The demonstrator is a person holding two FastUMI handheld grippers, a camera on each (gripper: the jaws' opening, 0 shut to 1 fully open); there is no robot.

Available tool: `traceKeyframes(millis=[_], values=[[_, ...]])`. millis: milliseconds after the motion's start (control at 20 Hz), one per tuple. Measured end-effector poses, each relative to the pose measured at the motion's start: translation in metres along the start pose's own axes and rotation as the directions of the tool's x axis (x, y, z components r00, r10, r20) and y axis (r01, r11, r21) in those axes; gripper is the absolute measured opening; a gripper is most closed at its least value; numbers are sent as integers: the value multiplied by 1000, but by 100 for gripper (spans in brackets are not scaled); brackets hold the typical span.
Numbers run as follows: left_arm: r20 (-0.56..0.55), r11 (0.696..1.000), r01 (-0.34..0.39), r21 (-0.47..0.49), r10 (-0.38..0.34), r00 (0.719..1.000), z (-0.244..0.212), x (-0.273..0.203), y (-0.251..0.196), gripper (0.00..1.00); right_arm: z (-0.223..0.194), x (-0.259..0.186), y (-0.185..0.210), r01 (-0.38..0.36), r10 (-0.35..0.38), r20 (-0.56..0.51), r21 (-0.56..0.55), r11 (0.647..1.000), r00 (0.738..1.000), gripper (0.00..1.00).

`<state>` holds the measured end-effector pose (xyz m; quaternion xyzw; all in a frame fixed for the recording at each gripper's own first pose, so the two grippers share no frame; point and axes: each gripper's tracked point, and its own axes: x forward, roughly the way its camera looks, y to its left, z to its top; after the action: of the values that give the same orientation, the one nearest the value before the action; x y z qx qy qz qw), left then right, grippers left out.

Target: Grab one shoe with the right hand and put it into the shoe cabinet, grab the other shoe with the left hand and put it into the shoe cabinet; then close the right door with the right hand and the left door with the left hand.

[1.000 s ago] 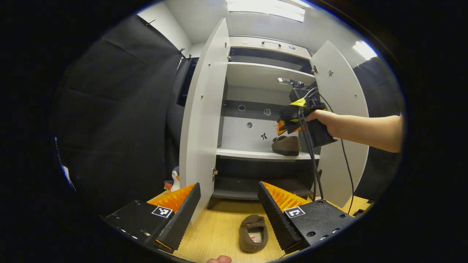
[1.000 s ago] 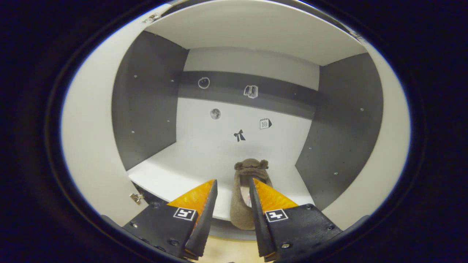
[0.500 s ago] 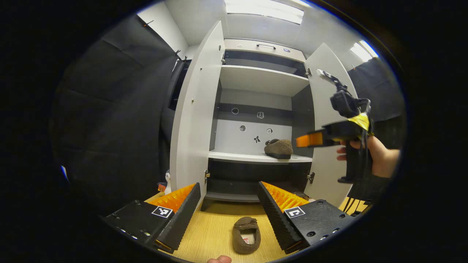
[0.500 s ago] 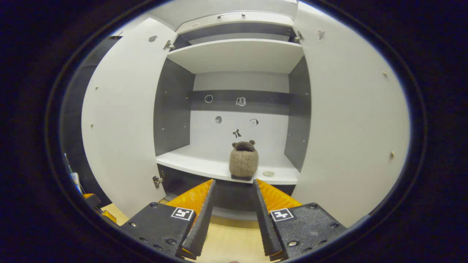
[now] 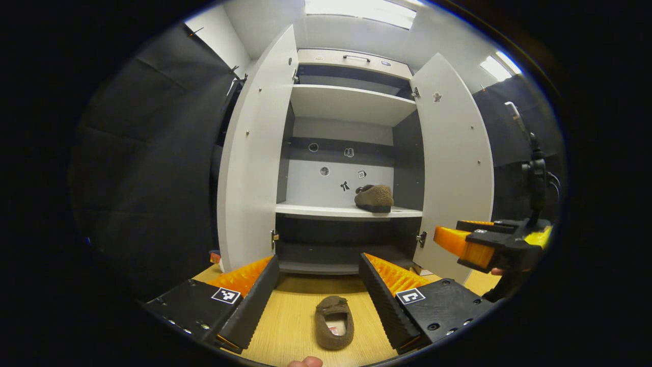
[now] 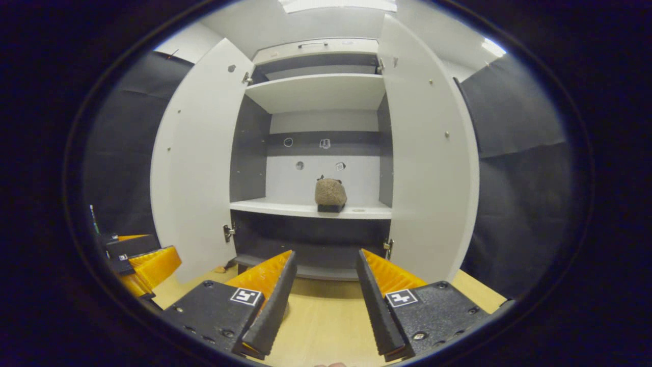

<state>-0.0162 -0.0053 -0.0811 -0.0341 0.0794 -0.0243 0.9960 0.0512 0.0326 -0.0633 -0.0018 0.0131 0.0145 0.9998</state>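
One brown fuzzy shoe (image 5: 374, 198) rests on the middle shelf of the open white shoe cabinet (image 5: 351, 104), toward the right; it also shows as the shoe on the shelf (image 6: 330, 193). The other brown shoe (image 5: 333, 322) lies on the wooden floor (image 5: 290, 326), opening up. My left gripper (image 5: 319, 257) hangs open above it, a finger on either side. My right gripper (image 6: 325, 252) is open with nothing in it, well back from the cabinet. It shows from the side as the right gripper (image 5: 451, 239), low in front of the right door (image 5: 453, 168).
Both doors stand wide open, the left door (image 5: 254, 168) and the right door (image 6: 428, 163). Black cloth walls flank the cabinet. The left gripper (image 6: 150, 260) shows low at the left. A small toy (image 5: 214, 255) peeks out by the left door's foot.
My right gripper has pulled back and down out of the cabinet, leaving the shoe on the shelf. My left gripper has shifted slightly over the floor shoe.
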Motion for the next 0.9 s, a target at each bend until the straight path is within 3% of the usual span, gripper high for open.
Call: traceKeyframes(millis=[50,350,450,650,900], values=[[-12,1000,4,-4,-4,1000,-4,-1,-1,95,-7,-7,-1,-3,3,0,12,1000,1000,79],[-153,997,58,-48,-65,986,-41,4,-8,95,-28,-27,-15,28,-28,-34,-6,1000,999,79],[-274,990,97,-105,-122,954,-73,10,-17,95,-31,-32,-18,28,-28,-40,-11,1000,999,79],[-471,971,67,-228,-170,866,-138,22,-12,95,-29,-42,-21,26,-27,-36,-27,999,999,79],[-594,986,17,-163,-112,797,-200,47,10,95,-26,-49,-23,21,-24,-35,-64,998,999,79]])
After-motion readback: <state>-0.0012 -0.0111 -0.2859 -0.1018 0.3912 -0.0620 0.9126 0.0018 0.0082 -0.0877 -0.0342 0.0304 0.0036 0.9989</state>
